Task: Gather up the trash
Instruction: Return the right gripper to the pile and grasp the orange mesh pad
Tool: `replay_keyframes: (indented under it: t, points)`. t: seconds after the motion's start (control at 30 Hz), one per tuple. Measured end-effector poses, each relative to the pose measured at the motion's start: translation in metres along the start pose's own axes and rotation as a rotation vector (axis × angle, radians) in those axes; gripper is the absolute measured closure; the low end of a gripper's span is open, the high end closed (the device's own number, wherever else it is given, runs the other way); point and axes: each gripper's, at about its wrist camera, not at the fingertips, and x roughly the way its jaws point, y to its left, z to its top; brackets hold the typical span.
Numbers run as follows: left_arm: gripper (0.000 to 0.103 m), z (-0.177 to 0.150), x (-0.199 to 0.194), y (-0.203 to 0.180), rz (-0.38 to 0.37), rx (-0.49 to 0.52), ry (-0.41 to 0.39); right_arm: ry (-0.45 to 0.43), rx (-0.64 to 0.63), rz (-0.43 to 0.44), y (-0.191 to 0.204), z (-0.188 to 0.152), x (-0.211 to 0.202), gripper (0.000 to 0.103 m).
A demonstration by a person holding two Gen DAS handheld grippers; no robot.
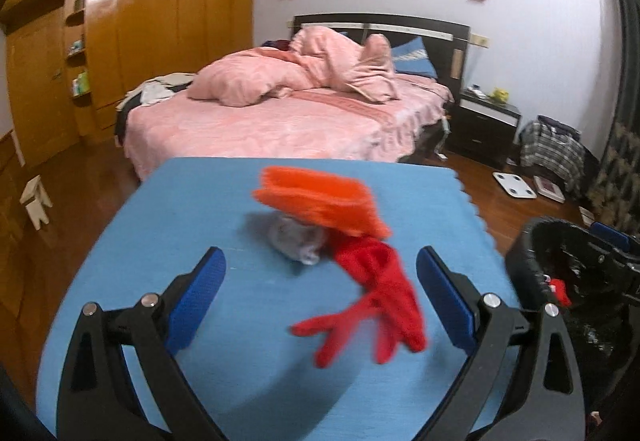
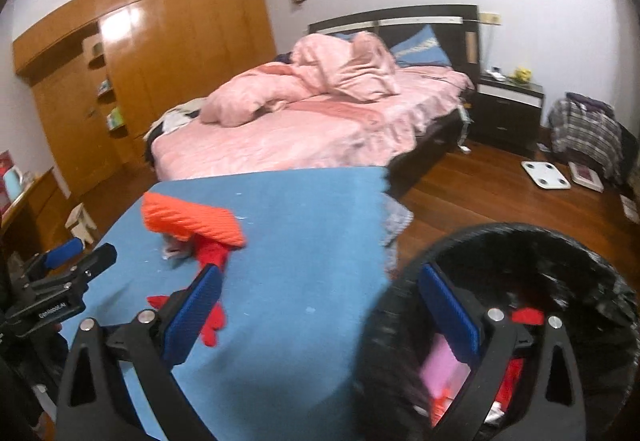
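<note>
On the blue-covered table (image 1: 160, 233) lie an orange ribbed piece (image 1: 320, 201), a grey crumpled wad (image 1: 296, 237) under it, and a red scrap (image 1: 372, 293) with finger-like strips. My left gripper (image 1: 320, 281) is open and empty, hovering above the table with the red scrap between its fingers' span. My right gripper (image 2: 320, 305) is open and empty, at the table's right edge; its right finger (image 2: 448, 309) is over the black-lined trash bin (image 2: 592, 281), which holds pink and red scraps. The orange piece (image 2: 192, 219) and red scrap (image 2: 210, 253) also show in the right wrist view.
A bed with pink bedding (image 1: 280, 113) stands behind the table. A wooden wardrobe (image 1: 140, 33) fills the left wall. A dark nightstand (image 1: 484, 125), a bag (image 1: 552, 149) and a white scale (image 1: 514, 185) are on the wooden floor at right. A small stool (image 1: 36, 201) stands left.
</note>
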Motion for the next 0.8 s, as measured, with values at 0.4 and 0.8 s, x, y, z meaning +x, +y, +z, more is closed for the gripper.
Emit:
replay_keyframes:
  t: [0.4,0.8]
  points:
    - [0.009,0.023,0.007,0.084,0.117,-0.074,-0.027,0.032,-0.110,0.131,0.095,0.025,0.064,0.008]
    - [0.009,0.024,0.014,0.125,0.161,-0.126,-0.002,0.117,-0.196,0.210,0.148,0.023,0.113,0.037]
